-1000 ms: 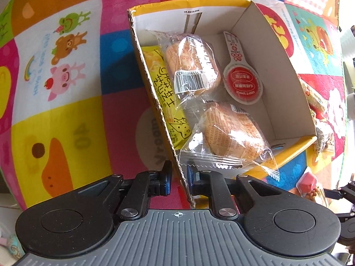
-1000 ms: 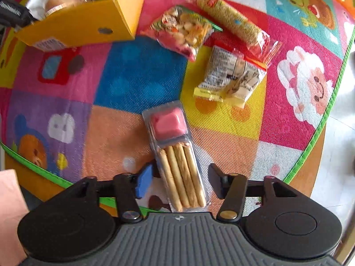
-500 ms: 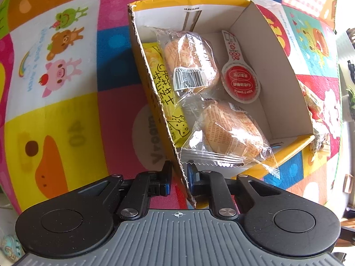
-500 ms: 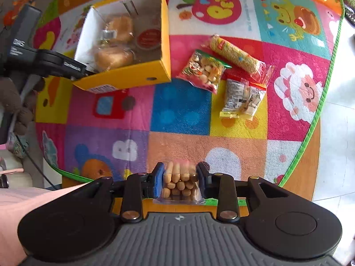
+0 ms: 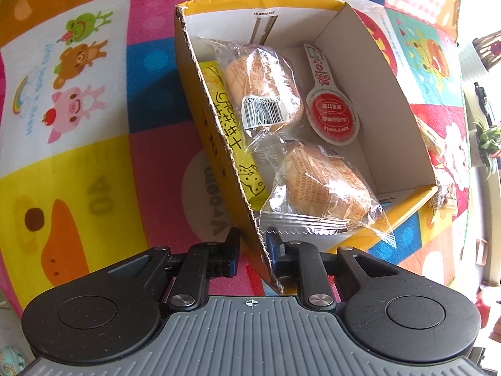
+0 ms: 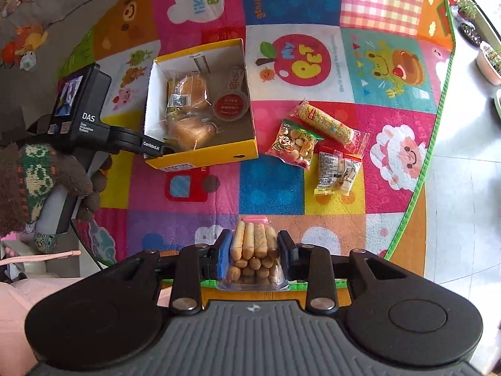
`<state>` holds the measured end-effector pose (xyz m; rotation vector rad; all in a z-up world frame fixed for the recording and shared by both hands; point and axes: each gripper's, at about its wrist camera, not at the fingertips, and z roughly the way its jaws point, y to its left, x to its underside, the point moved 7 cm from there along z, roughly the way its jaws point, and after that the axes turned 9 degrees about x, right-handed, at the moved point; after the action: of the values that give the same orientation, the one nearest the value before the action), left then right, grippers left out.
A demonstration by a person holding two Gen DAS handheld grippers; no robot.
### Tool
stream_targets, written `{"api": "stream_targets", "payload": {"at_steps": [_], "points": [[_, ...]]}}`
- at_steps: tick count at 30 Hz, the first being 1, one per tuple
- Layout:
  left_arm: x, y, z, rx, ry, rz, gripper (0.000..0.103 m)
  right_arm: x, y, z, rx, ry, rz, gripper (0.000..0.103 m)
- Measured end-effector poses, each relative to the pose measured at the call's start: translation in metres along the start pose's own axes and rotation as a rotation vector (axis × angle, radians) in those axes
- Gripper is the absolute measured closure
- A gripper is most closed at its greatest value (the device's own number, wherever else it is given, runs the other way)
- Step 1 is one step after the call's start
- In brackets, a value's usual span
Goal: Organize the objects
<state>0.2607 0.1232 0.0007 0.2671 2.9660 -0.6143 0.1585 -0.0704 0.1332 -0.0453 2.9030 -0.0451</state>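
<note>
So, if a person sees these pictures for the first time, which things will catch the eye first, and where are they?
First the bright cartoon mat that covers the whole surface. On it stands the yellow box with wrapped buns inside, and the left gripper clamps its torn corner wall. Near the camera, the right gripper holds a clear biscuit-stick pack above the mat, while three snack packets lie right of the box.

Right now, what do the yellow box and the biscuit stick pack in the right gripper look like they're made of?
Yellow box: looks like corrugated cardboard, glossy yellow outside, plain white inside; its torn edge shows a ragged, fluted core. Biscuit stick pack: seems a clear, stiff plastic tray, shiny, with the sticks showing through; pink at its far end, material unclear.
</note>
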Motion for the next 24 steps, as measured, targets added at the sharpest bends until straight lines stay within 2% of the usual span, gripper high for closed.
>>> {"api": "stream_targets", "payload": {"at_steps": [5, 10, 15, 16, 18, 21, 24], "points": [[-0.001, 0.0, 0.0, 0.007, 0.003, -0.015, 0.082, -0.008, 0.017, -0.015, 0.014, -0.018, -0.049, 0.072], [0.001, 0.002, -0.001, 0.025, -0.008, -0.028, 0.082, -0.041, 0.025, -0.03, 0.01, -0.065, -0.04, 0.072], [0.001, 0.002, -0.002, 0.026, -0.015, -0.038, 0.082, -0.106, 0.028, -0.061, -0.043, -0.23, 0.069, 0.073], [0.001, 0.002, -0.002, 0.026, -0.016, -0.042, 0.082, -0.118, 0.029, -0.068, -0.047, -0.283, 0.092, 0.073], [0.001, 0.004, -0.003, 0.026, -0.019, -0.053, 0.082, -0.131, 0.03, -0.074, -0.032, -0.331, 0.107, 0.072], [0.001, 0.007, -0.005, 0.029, -0.028, -0.075, 0.082, -0.125, 0.031, -0.062, -0.033, -0.288, 0.094, 0.067], [0.001, 0.009, -0.006, 0.034, -0.037, -0.097, 0.082, -0.1, 0.028, -0.042, -0.009, -0.22, 0.056, 0.061]]}}
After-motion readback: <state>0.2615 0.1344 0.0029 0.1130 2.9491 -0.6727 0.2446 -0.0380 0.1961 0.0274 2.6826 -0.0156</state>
